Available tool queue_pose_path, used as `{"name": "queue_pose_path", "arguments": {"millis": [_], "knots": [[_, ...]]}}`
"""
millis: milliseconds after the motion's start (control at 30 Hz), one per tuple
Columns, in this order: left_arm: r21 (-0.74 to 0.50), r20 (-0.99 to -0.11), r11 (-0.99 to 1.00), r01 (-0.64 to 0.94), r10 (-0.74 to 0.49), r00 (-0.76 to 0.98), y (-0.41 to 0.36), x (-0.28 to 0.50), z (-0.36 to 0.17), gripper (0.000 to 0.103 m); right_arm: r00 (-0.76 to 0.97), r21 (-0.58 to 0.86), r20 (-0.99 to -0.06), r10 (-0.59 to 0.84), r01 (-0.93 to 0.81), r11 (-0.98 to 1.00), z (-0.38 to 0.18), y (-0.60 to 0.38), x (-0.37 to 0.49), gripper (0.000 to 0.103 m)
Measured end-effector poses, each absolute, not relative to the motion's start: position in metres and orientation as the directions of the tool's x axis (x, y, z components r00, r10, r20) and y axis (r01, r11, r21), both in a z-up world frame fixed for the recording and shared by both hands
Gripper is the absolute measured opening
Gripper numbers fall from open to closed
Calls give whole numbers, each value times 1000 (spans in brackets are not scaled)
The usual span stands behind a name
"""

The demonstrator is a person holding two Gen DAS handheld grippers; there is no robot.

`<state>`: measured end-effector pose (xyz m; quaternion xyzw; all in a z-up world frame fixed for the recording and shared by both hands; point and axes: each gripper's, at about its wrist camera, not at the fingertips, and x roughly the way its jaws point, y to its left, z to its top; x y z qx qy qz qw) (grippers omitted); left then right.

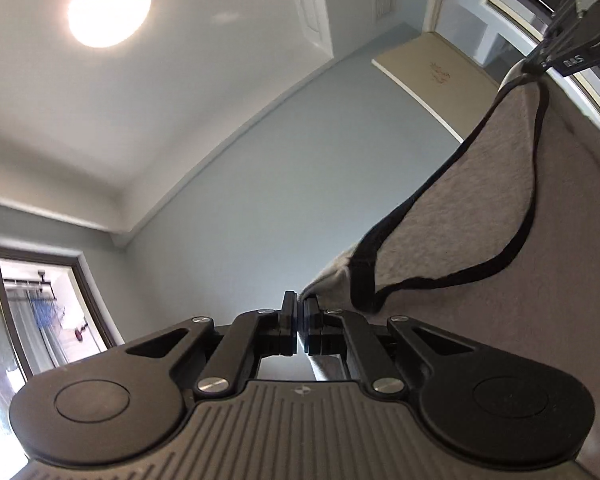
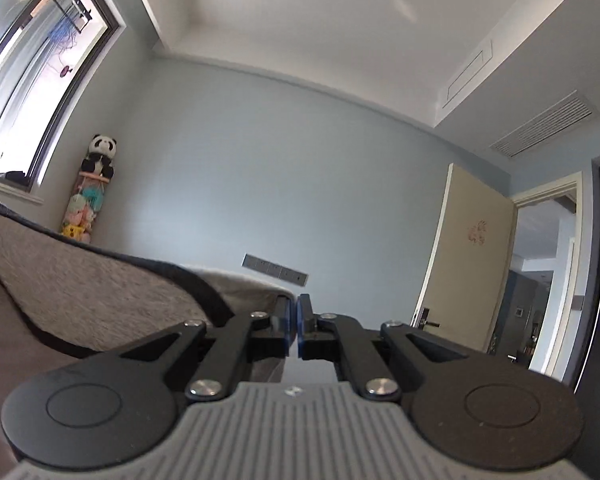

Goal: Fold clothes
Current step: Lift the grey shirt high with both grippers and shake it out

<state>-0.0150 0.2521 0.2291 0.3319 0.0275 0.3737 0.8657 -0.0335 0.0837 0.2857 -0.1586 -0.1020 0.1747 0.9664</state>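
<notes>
A grey garment [image 1: 480,200] with a black neck band [image 1: 420,196] hangs stretched between my two grippers, lifted up toward the ceiling. In the left wrist view my left gripper [image 1: 300,320] is shut on one shoulder edge of the garment. The cloth runs up and to the right to my right gripper [image 1: 538,62], which pinches the other shoulder. In the right wrist view the same garment [image 2: 100,280] spreads out to the left, and my right gripper [image 2: 294,324] is shut on its pale edge [image 2: 260,286]. The lower part of the garment is hidden.
Both views look up at a pale blue wall and a white ceiling with a round lamp [image 1: 108,8]. A dark-framed window [image 2: 40,80], a panda plush on a toy stack [image 2: 102,152], a switch panel [image 2: 276,268] and an open cream door [image 2: 472,248] line the room.
</notes>
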Motion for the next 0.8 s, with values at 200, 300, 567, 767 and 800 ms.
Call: {"name": "queue_pose_path", "arguments": {"millis": [200, 300, 567, 767, 800], "knots": [[536, 231, 518, -667, 670, 706, 244, -41, 243, 1, 899, -411, 159, 408, -315, 855, 271, 64, -59, 4], [523, 258, 506, -686, 673, 694, 239, -57, 248, 1, 887, -394, 192, 421, -323, 860, 262, 52, -73, 5], [548, 209, 526, -650, 666, 716, 228, -57, 239, 1, 887, -435, 74, 456, -383, 815, 232, 69, -68, 5], [497, 199, 537, -682, 694, 692, 235, -60, 233, 2, 895, -246, 186, 405, -357, 901, 250, 49, -66, 5], [451, 193, 550, -702, 708, 679, 242, -64, 239, 2, 885, -302, 154, 439, -382, 874, 245, 58, -69, 5]]}}
